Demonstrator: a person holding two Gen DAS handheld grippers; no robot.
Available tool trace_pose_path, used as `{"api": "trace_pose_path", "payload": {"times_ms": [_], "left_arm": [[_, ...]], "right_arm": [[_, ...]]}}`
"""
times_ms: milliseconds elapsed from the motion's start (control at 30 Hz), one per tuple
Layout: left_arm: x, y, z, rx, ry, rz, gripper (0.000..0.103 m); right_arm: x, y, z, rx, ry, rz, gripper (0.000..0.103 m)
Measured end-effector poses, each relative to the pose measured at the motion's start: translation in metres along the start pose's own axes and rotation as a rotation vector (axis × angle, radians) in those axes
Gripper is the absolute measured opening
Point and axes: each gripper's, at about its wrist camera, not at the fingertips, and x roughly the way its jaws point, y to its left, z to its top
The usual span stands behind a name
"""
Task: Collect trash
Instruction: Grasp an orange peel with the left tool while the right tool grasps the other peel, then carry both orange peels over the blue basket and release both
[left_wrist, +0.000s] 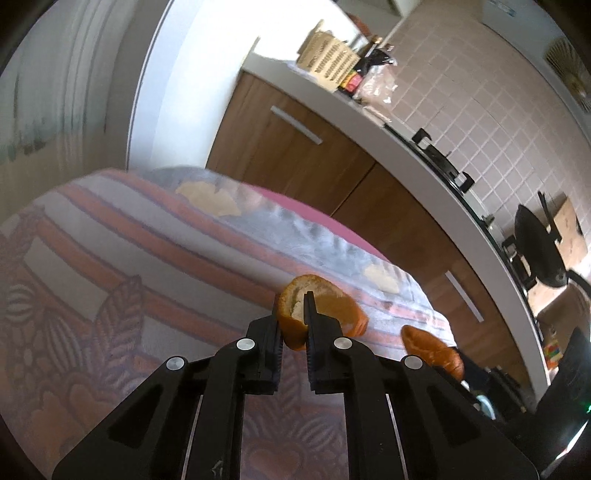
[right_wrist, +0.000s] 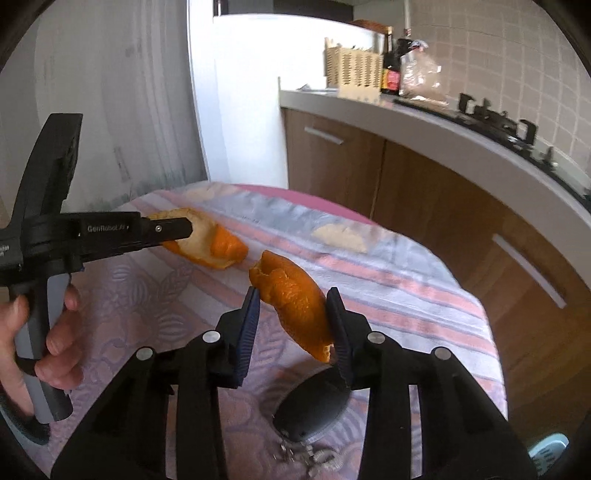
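In the left wrist view my left gripper (left_wrist: 292, 303) is shut on a curled piece of orange peel (left_wrist: 332, 306), held just above the tablecloth. The right wrist view shows the same gripper (right_wrist: 186, 230) from the side, clamping that peel (right_wrist: 221, 251), with a hand (right_wrist: 55, 332) on its handle. My right gripper (right_wrist: 294, 293) has a second, longer orange peel (right_wrist: 295, 299) between its pads, both touching it, held over the table. That second peel (left_wrist: 432, 350) also shows at the lower right of the left wrist view.
The round table (right_wrist: 424, 295) wears a pink and grey striped cloth with leaf patterns. Pale yellowish patches (right_wrist: 340, 236) lie near its far edge. A dark key fob with a metal chain (right_wrist: 314, 406) lies under the right gripper. A kitchen counter (right_wrist: 443, 129) with stove, basket and bottles stands behind.
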Motion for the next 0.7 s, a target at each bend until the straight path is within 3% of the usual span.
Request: {"api": "trace_pose_path", "payload": {"times_ms": [233,700], "left_arm": [[-0.026,-0.040,-0.013,0.112,-0.043,-0.002,0.008],[-0.083,-0.150,-0.072,0.313,-0.097,-0.121,0.008]], "right_arm": [[-0.050,-0.008,-0.010,0.003,-0.061,-0.053,0.034],[-0.175,-0.071,-0.062,0.152,-0.172,-0.200,0.034]]}}
